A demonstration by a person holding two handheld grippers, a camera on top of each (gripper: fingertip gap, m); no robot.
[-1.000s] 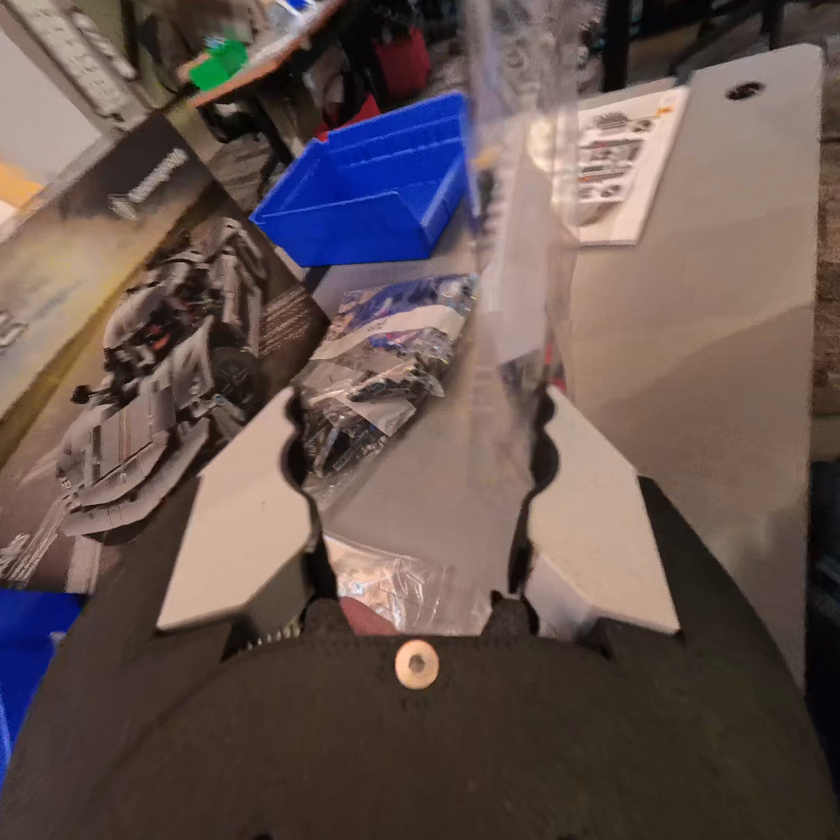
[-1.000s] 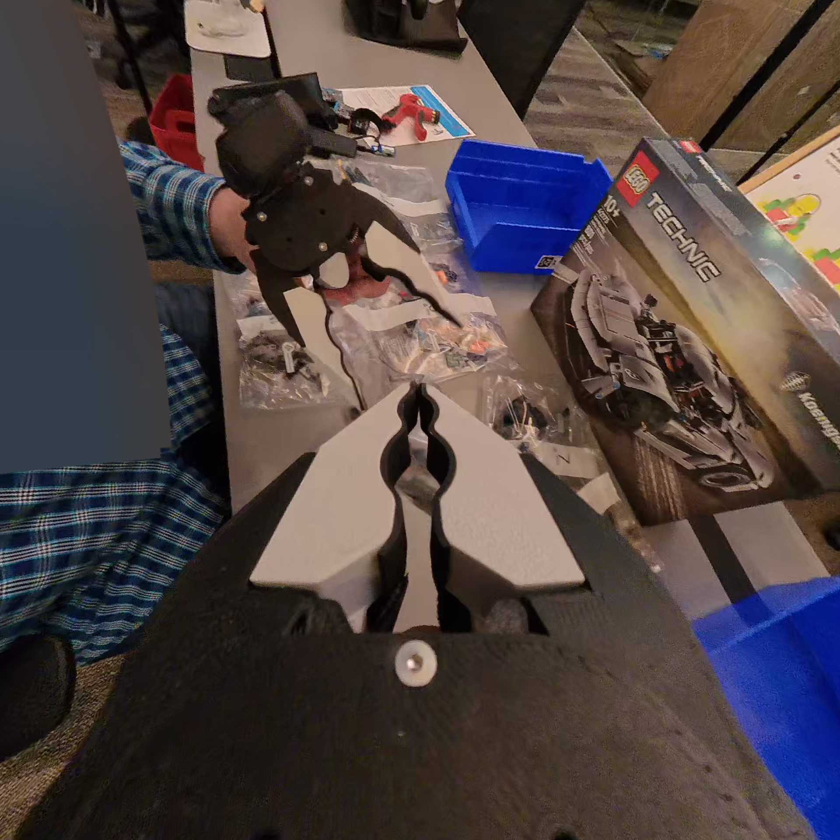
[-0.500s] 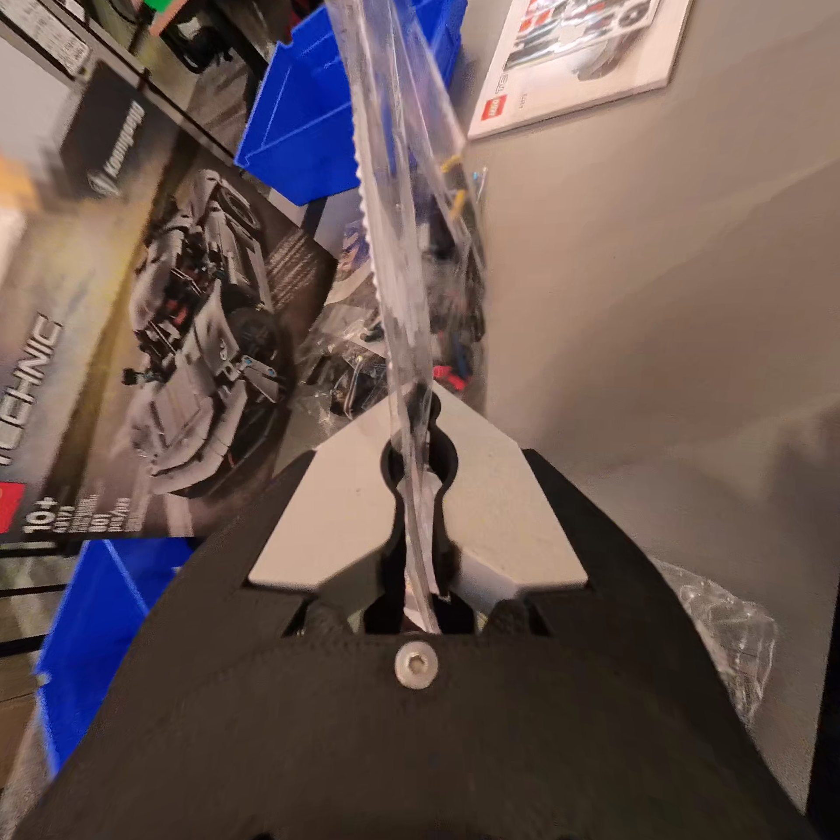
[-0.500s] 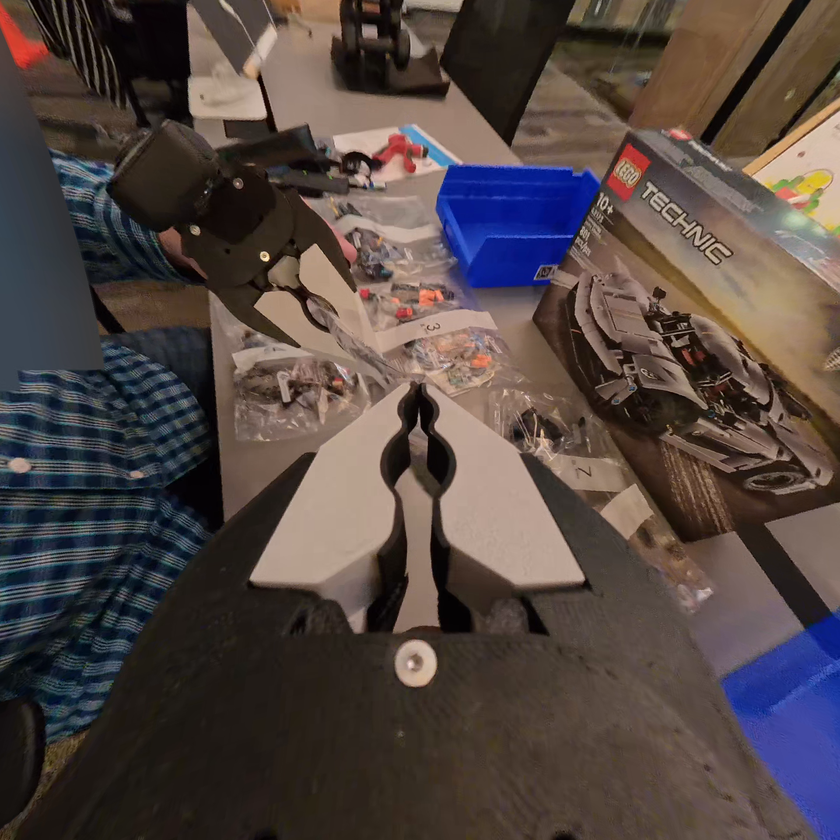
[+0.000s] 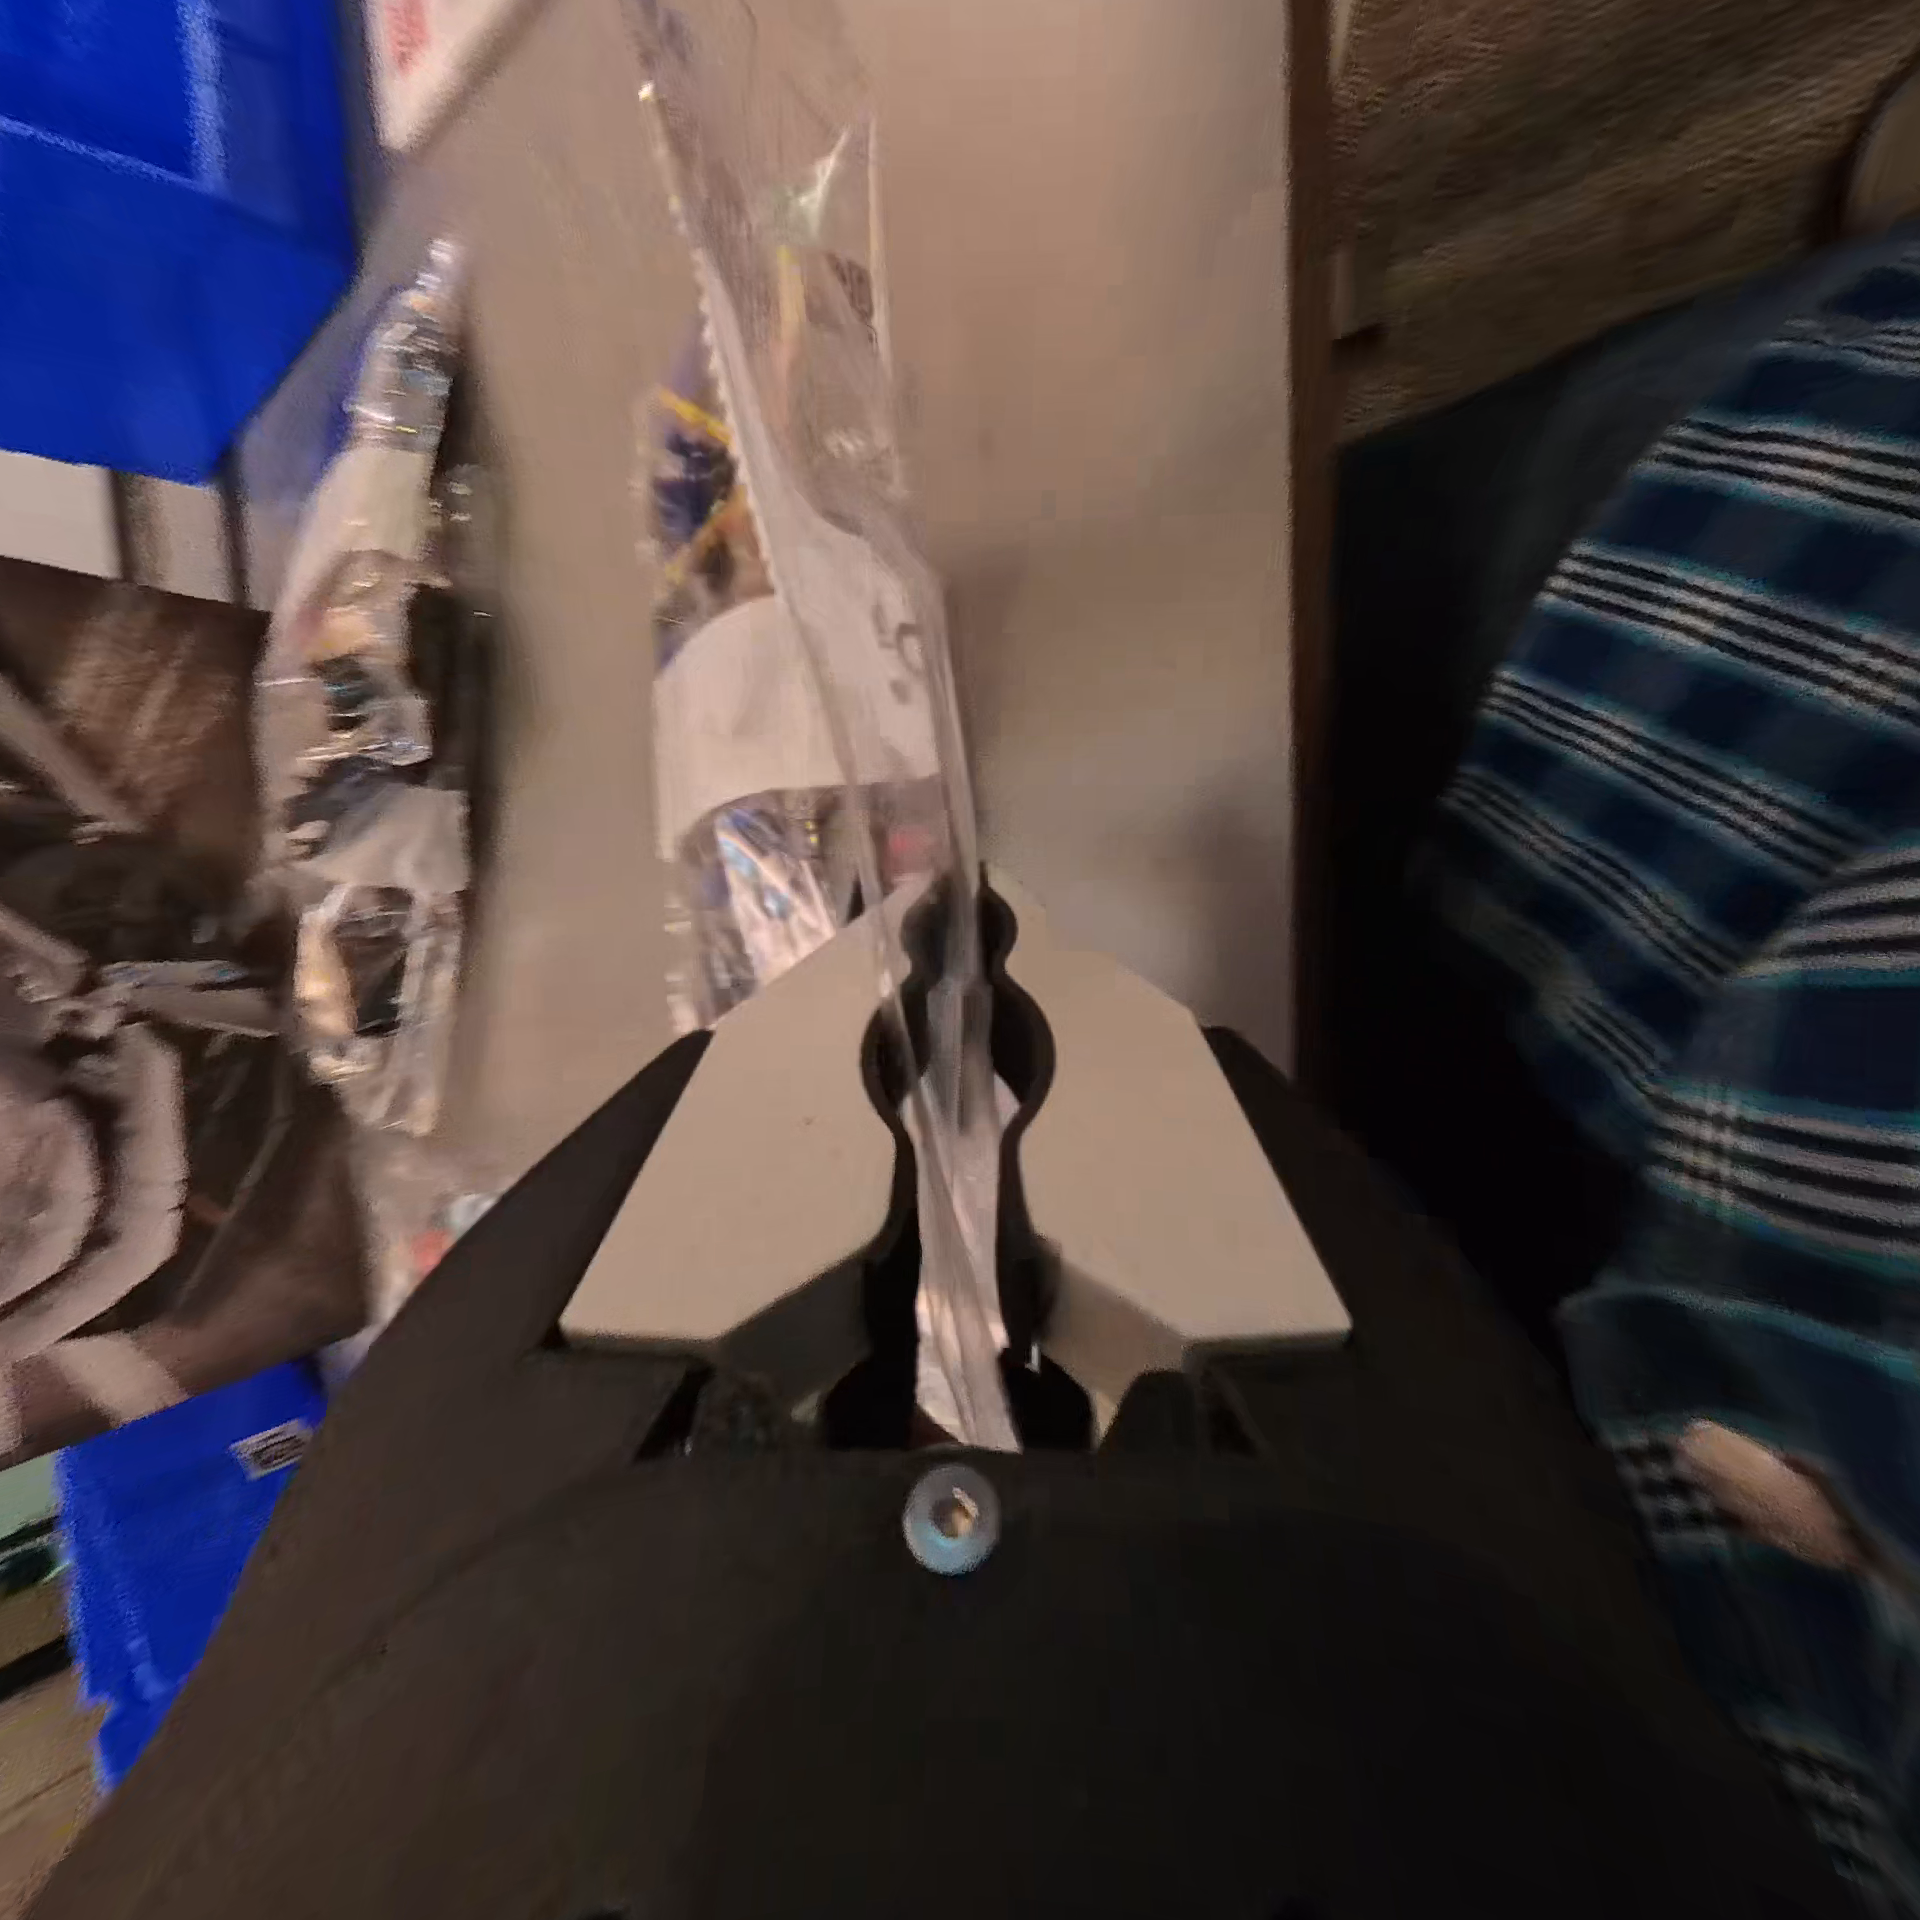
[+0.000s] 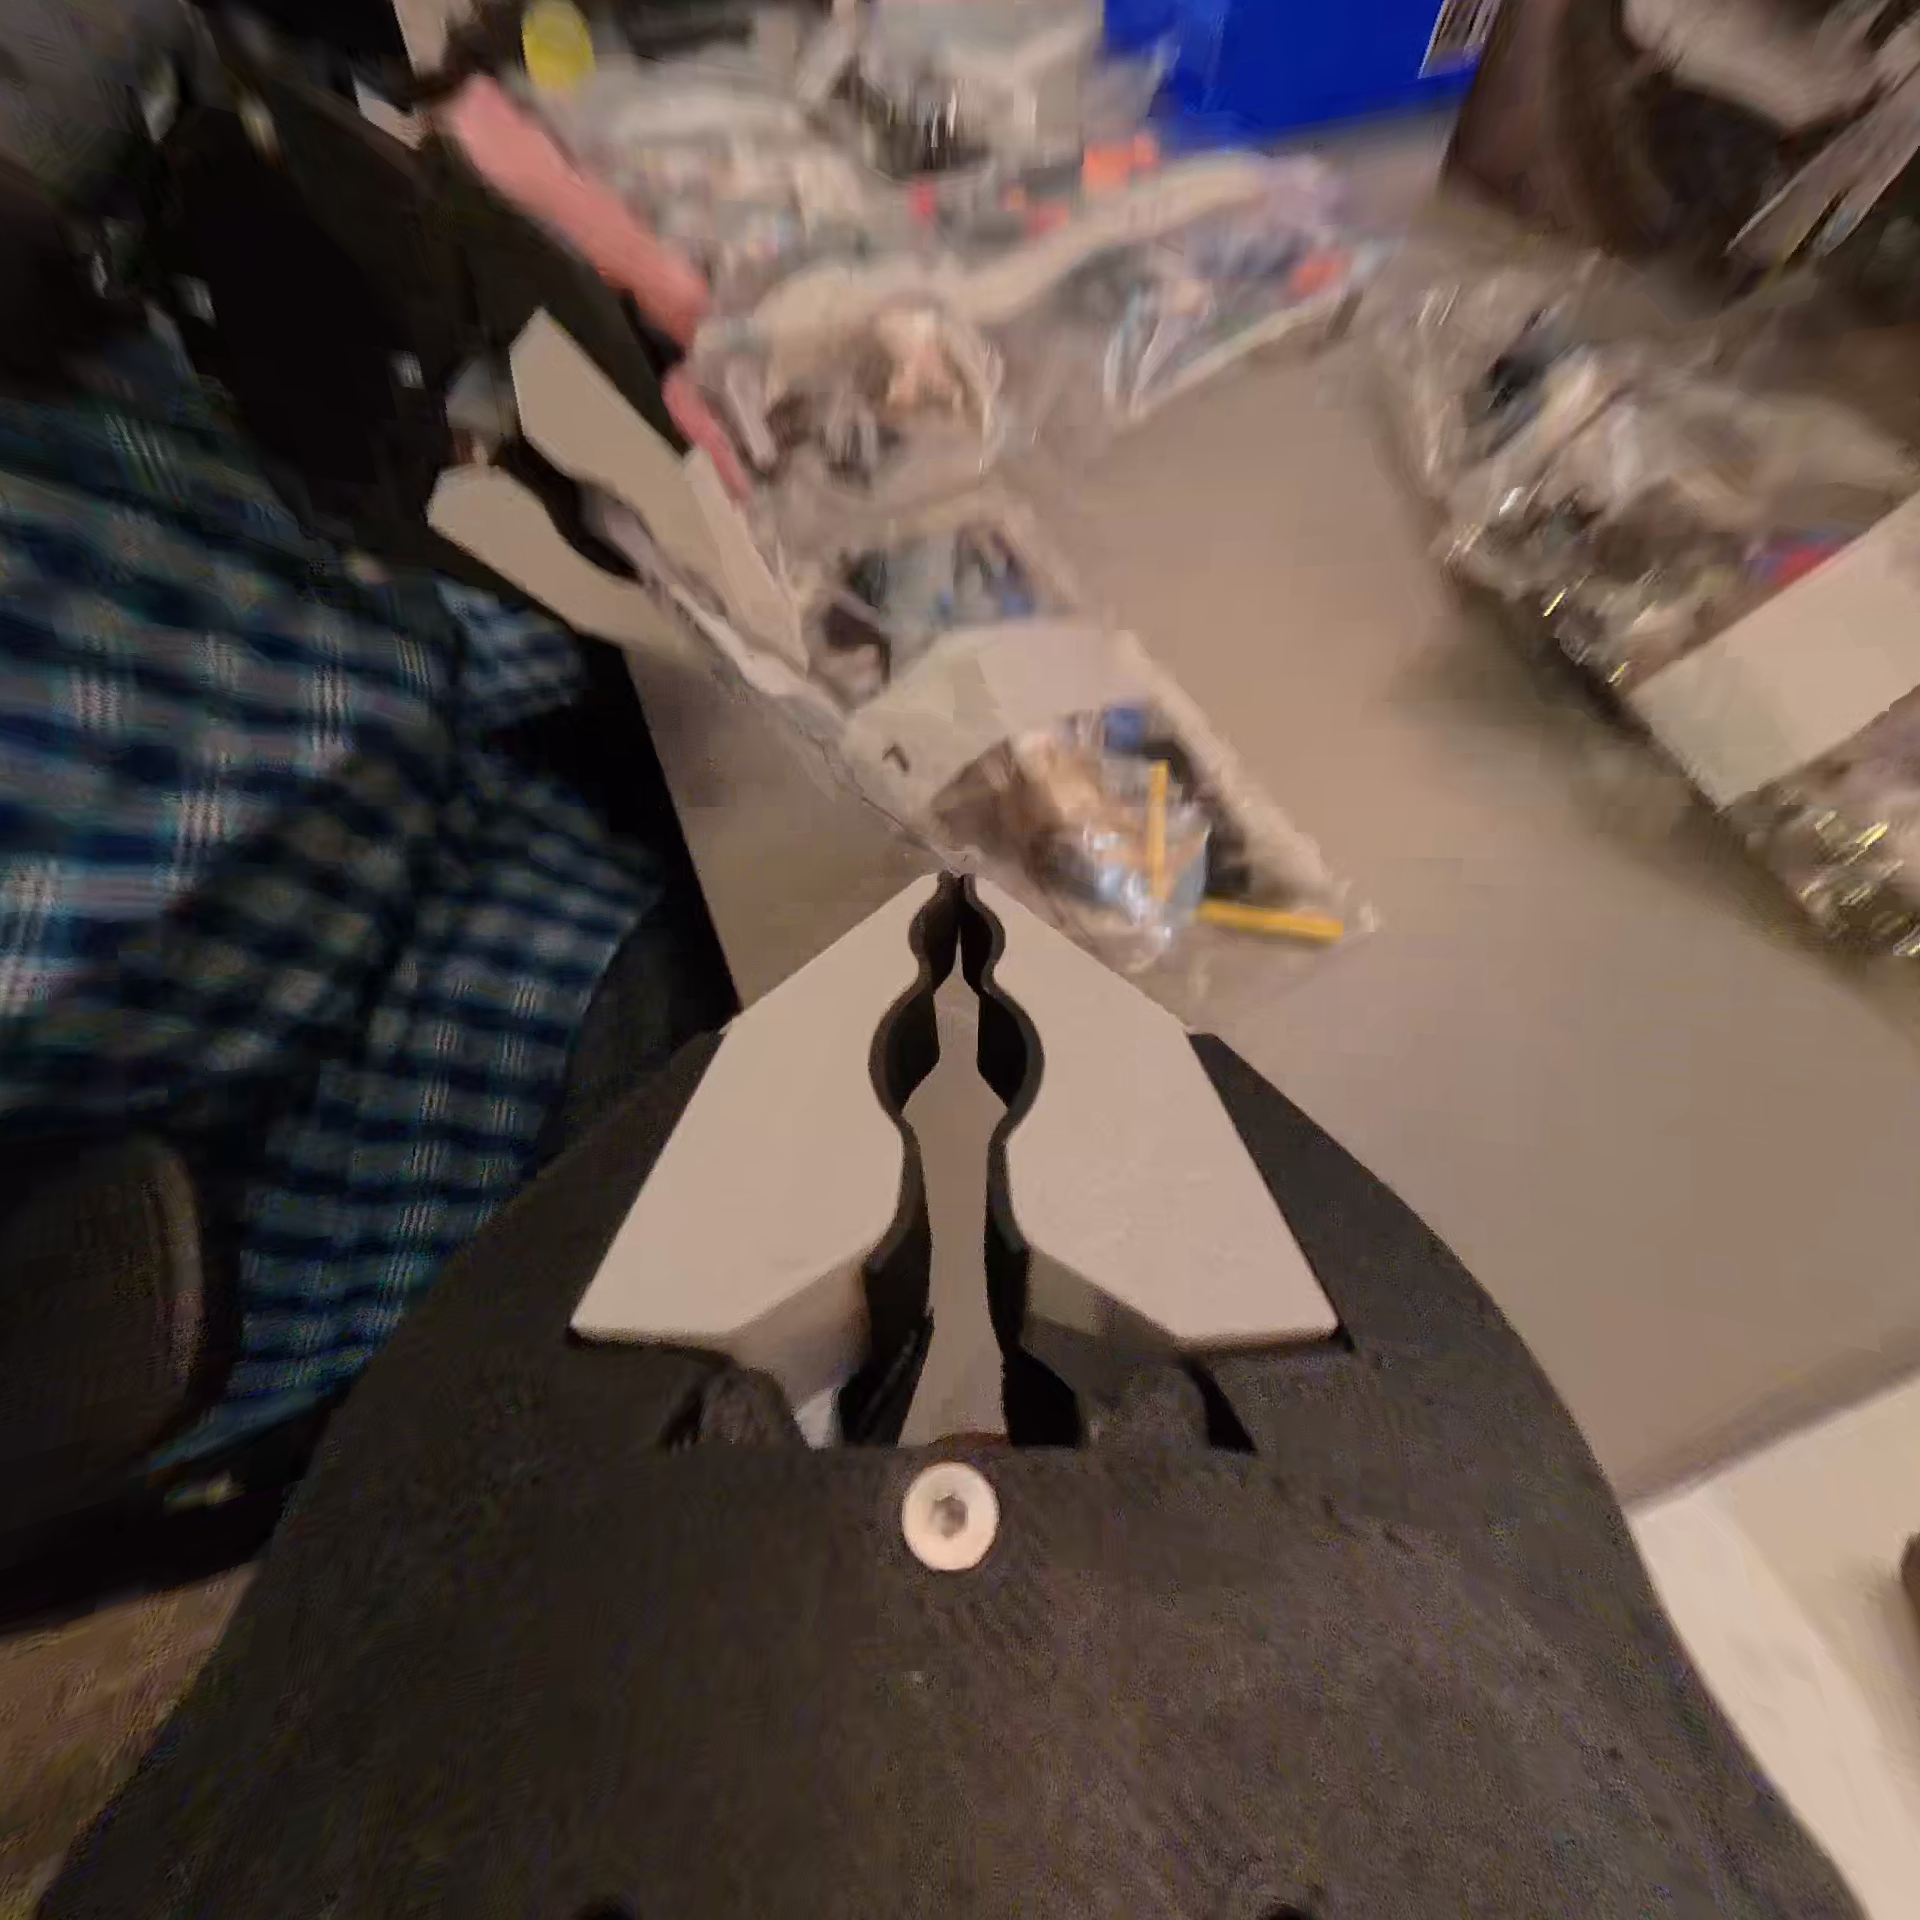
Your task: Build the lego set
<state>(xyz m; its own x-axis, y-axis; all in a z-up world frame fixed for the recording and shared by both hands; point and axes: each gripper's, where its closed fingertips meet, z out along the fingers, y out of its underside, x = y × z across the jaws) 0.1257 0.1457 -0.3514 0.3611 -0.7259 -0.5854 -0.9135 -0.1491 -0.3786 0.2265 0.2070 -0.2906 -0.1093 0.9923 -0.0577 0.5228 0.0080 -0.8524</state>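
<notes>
Lego parts bag [image 5: 831, 582], a clear plastic pouch with a white label band, hangs above the grey table [image 5: 1122, 416], with its lower end resting on the table in the right wrist view. Its top seam is pinched between the closed jaws of the left gripper [image 5: 951, 904].

Left wrist view, from left to right: a blue bin [image 5: 156, 229] fills the upper left, with the dark set box [image 5: 125, 935] below it. Other sealed bags [image 5: 364, 727] lie beside those, then the held pouch rises through the centre. A plaid sleeve [image 5: 1683, 831] covers the right edge.

Right wrist view: the same plaid sleeve sits at left. The left gripper [image 6: 727, 613] shows at upper left, clamped on the pouch's seam. That pouch [image 6: 1091, 810] sags to the centre, a yellow piece visible inside. More bags [image 6: 1662, 582] crowd the right.

1 second ago the left gripper stood open around the pouch; half a second ago it had closed on it. The right gripper [image 6: 954, 894] has meanwhile swung in from well apart, and its tips now meet at the pouch's edge. Its jaws are together, though blur hides whether plastic is actually caught between them. With 2 holds along the seam, tearing the bag open looks like the step in hand, so the build itself has barely started.
</notes>
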